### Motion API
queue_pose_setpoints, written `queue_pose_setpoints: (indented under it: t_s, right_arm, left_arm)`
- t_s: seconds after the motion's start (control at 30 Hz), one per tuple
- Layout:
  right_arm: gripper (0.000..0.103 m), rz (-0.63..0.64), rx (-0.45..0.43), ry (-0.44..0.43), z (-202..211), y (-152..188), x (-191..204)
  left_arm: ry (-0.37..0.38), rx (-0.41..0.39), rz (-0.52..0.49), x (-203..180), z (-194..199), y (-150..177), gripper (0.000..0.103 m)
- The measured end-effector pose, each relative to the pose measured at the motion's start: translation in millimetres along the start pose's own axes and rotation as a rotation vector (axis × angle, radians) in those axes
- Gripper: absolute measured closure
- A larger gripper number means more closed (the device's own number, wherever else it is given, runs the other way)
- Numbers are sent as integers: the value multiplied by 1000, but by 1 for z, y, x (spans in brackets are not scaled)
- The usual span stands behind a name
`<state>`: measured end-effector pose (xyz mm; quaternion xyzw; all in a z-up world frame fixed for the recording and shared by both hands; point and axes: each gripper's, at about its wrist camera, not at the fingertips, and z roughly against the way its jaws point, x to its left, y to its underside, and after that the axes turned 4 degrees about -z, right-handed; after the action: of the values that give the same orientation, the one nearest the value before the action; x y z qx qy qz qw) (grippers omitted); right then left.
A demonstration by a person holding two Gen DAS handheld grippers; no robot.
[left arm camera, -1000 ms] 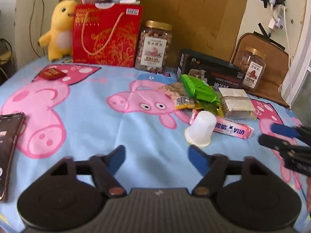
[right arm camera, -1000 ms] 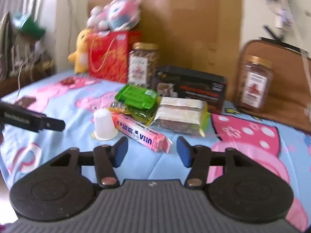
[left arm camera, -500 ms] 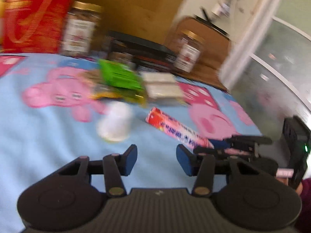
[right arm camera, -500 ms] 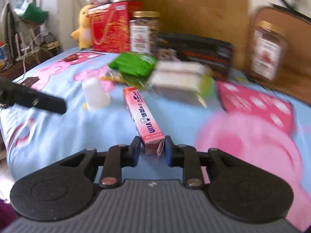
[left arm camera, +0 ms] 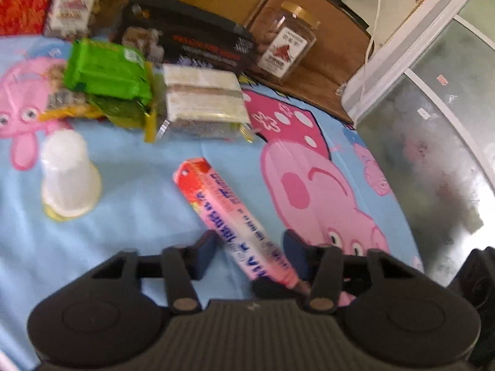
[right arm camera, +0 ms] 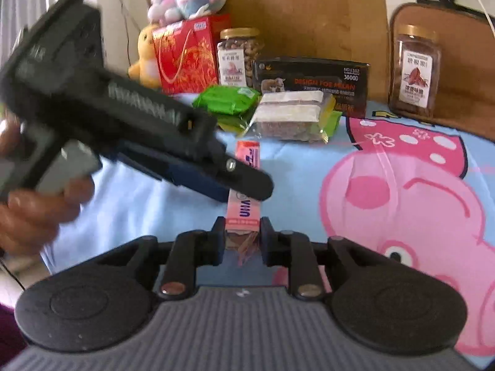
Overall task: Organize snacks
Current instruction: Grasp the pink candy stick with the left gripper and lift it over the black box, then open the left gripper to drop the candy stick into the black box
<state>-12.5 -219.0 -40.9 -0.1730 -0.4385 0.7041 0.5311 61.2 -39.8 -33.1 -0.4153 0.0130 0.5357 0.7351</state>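
**Right gripper now has the pink candy box; left is moving in on it**

Pink candy box (right arm camera: 244, 198): long, slim carton, pink with blue lettering and a red far end, torn flap at the near end. It's at 6 o'clock in the right wrist view, near end pinched between the right gripper (right arm camera: 242, 238) fingers, far end pointing to 12. I can't tell if it's lifted off the tablecloth (right arm camera: 309, 170).

Change: a second ago the box lay flat beside the white cup (left arm camera: 69, 174) with the right jaws wide apart; half a second ago they were closing on its end. Now clamped on it. The left gripper (left arm camera: 247, 252) has swung across from the left side: jaws spread, box running between the fingers, not gripped.

My read: first snack secured, likely a two-handed carry or handover next.

Outward: green packets (left arm camera: 105, 72) at 10 o'clock in the left view, clear-wrapped wafer pack (left arm camera: 202, 102) at 12, black box (right arm camera: 312, 85) and nut jars behind. All untouched.
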Motion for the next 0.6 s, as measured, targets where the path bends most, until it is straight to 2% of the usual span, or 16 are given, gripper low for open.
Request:
queue_pose_setpoints:
  t_s: [0.1,0.2,0.3,0.37,0.5,0.6]
  right_arm:
    - [78,-79,-44,-40,6,-8,1]
    - [78,-56,-104,-45,15,-26,6]
    - [78,-6,-161,-36,10,-60,9]
    - [78,22,-174,-24,-4,-91,3]
    - [78,15,-155,-17,-45,-153,-22]
    - [78,-70,-73,-32,-87,-192,-46]
  left_arm:
    - [8,-54,-34,-7,23,-7,61]
    - [9,-121,-77,-16,43,-29,61]
    - [-1,-159,-109,-21,51,-68,61]
    - [-8,-167,-108,-18,45,-105,61]
    - [-25,-161,-87,-2,18,-168,63]
    - [-59,-148,-40,18,-8,-196,63]
